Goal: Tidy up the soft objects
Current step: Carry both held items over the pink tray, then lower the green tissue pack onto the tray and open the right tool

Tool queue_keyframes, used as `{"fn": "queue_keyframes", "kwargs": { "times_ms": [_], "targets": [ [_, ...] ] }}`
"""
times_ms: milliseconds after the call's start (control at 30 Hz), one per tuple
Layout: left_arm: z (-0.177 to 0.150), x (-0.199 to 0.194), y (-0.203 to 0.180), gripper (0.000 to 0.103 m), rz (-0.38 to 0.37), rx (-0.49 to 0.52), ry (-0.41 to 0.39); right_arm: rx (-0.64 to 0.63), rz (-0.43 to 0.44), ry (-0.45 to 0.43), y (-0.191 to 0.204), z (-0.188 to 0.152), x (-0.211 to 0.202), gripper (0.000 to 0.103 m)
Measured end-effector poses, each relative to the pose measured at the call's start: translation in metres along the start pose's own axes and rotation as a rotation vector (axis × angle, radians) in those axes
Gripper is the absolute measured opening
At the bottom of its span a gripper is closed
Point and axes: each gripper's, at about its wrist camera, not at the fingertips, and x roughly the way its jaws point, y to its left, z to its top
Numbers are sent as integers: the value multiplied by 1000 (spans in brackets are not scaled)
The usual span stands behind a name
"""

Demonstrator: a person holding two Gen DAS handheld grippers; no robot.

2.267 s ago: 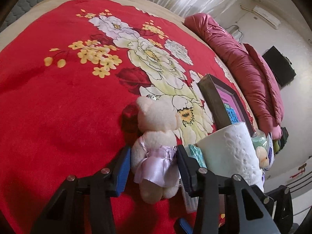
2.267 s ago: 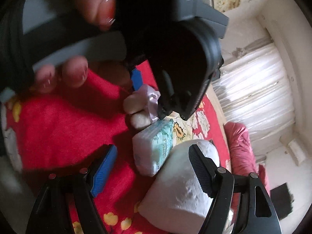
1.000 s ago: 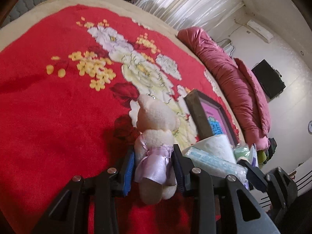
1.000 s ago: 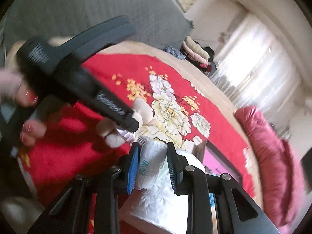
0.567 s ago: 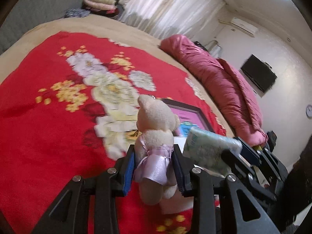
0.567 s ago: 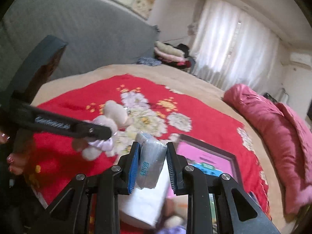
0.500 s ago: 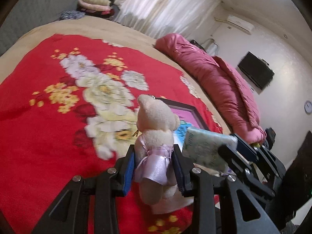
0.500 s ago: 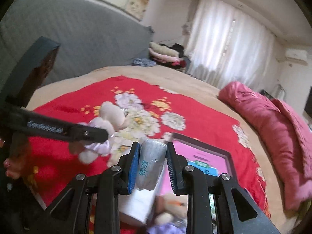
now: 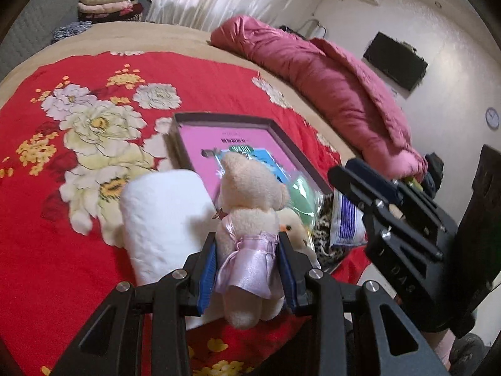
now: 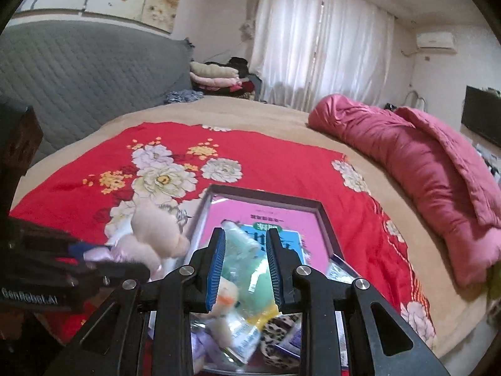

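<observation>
Only our left view shows the paper roll (image 9: pixel 162 216) | left gripper (image 9: pixel 247 266) clamps cream teddy bear (image 9: pixel 250 206), lilac dress | right gripper (image 10: pixel 245 266) clamps tissue pack (image 10: pixel 242 250)

Home bedroom: bed (image 10: pixel 250 116) with red floral blanket (image 10: pixel 281 163), pink quilt (image 10: pixel 422 156), curtains (image 10: pixel 319 40), wall air-conditioner (image 10: pixel 435 41).
</observation>
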Motion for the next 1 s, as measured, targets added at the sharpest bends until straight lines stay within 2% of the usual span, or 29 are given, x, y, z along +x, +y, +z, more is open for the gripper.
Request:
{"fn": "queue_keyframes", "kwargs": {
  "times_ms": [300, 367, 433, 633, 667, 733, 800, 900, 1000],
  "targets": [
    [0, 17, -27, 37, 7, 39, 23, 53, -8, 12, -19, -9, -1, 30],
    [2, 18, -32, 37, 11, 43, 22, 64, -11, 13, -23, -12, 0, 31],
    [4, 20, -36, 37, 19, 44, 20, 77, -14, 16, -27, -14, 0, 38],
    [15, 24, -40, 37, 45, 34, 8, 119, -12, 19, -38, -21, 0, 40],
    [17, 23, -41, 37, 47, 33, 5, 131, -11, 17, -40, -22, 0, 42],
    [20, 22, -42, 37, 51, 37, -1, 147, -5, 13, -43, -24, -1, 55],
    [22, 21, -43, 37, 54, 36, -7, 163, -6, 9, -46, -25, -2, 58],
    [23, 21, -43, 37, 54, 36, -6, 201, 3, 10, -51, -27, -1, 70],
    [25, 24, -43, 37, 59, 36, -2, 239, 18, 11, -57, -30, -1, 71]
  ]
}}
